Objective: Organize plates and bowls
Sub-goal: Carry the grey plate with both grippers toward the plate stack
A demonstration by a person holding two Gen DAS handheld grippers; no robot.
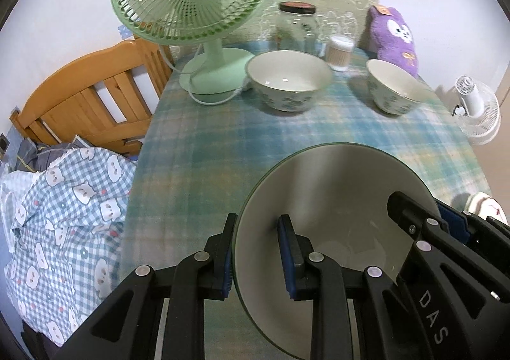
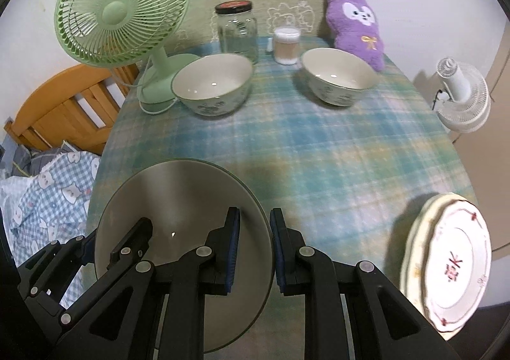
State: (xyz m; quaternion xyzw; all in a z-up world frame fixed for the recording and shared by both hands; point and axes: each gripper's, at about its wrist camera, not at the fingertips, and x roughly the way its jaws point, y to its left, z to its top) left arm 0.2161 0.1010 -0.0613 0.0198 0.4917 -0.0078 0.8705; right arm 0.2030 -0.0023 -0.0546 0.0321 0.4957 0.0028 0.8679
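A plain grey-white plate with a green rim (image 1: 334,200) (image 2: 178,197) hangs over the near left part of the table. My left gripper (image 1: 255,251) is shut on its left rim; my right gripper (image 2: 253,248) is shut on its right rim. The right gripper's fingers (image 1: 411,213) show in the left wrist view, and the left gripper's fingers (image 2: 134,239) in the right wrist view. Two floral bowls (image 2: 213,86) (image 2: 338,75) stand upright at the far side. A stack of scalloped plates with a red pattern (image 2: 452,261) sits at the near right edge.
A green desk fan (image 2: 127,19) with its cord, a glass jar (image 2: 237,30), a cotton swab box (image 2: 287,44) and a purple plush toy (image 2: 357,25) line the back of the plaid tablecloth (image 2: 318,153). A bed (image 1: 63,194) lies left; a white fan (image 2: 462,95) right.
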